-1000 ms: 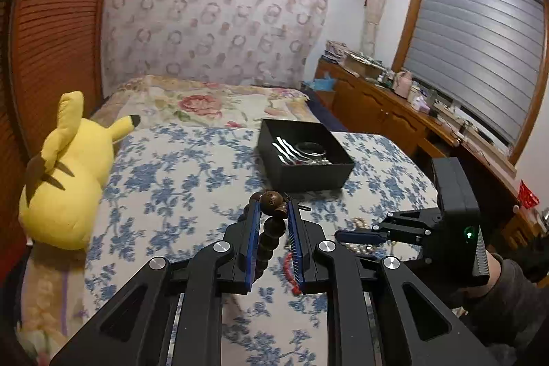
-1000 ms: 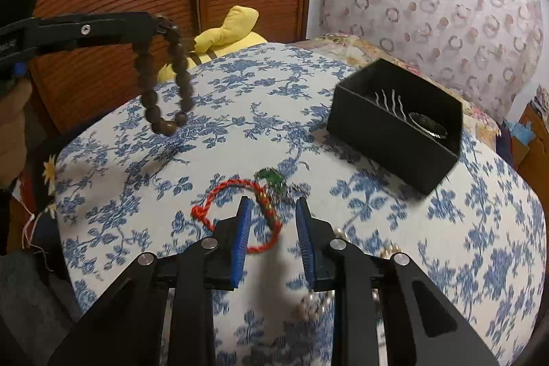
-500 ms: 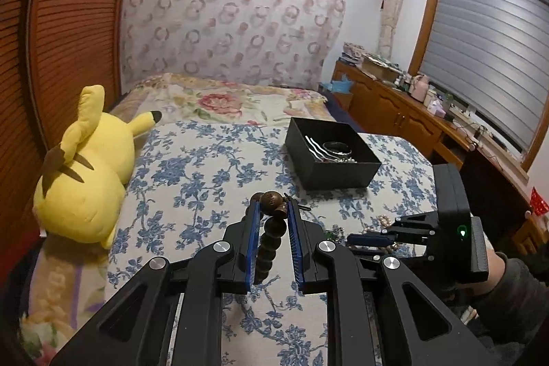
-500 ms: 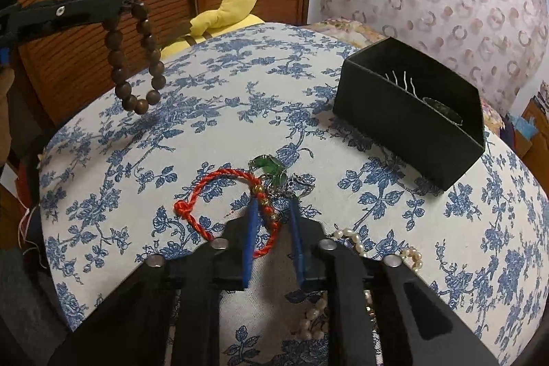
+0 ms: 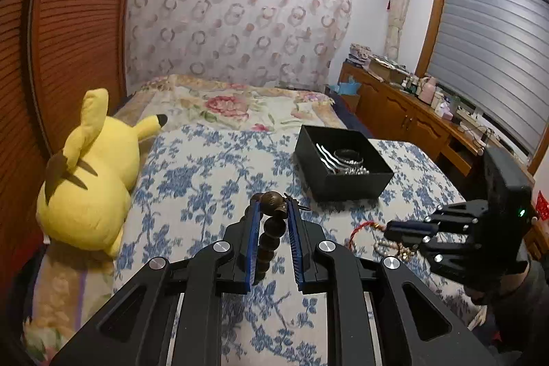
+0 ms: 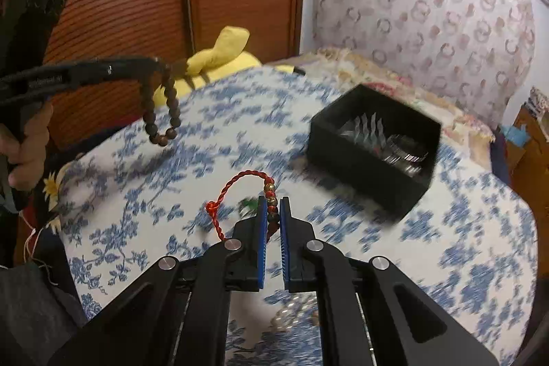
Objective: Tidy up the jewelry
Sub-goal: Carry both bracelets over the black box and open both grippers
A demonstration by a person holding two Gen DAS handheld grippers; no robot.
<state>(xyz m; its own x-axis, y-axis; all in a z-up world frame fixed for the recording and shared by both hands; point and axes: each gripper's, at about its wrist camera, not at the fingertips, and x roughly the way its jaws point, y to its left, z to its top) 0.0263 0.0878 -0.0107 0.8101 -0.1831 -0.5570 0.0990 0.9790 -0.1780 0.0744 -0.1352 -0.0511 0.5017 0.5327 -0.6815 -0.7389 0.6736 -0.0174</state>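
Since 1.0 s ago: right claw [image 6: 273, 215] closed on red cord bracelet [image 6: 240, 191] and lifted; left claw [image 5: 272, 216] holds wooden bead bracelet [image 5: 269, 228]. Black box [image 6: 374, 153] ahead-right. Risk: thin cord slipping out, snagging pearls [image 6: 291, 319] below.

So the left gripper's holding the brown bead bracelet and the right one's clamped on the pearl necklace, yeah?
Not quite. The right gripper is clamped on the red cord bracelet, as the right wrist view shows; the pearl necklace lies on the bedspread. The left gripper does hold the brown bead bracelet.
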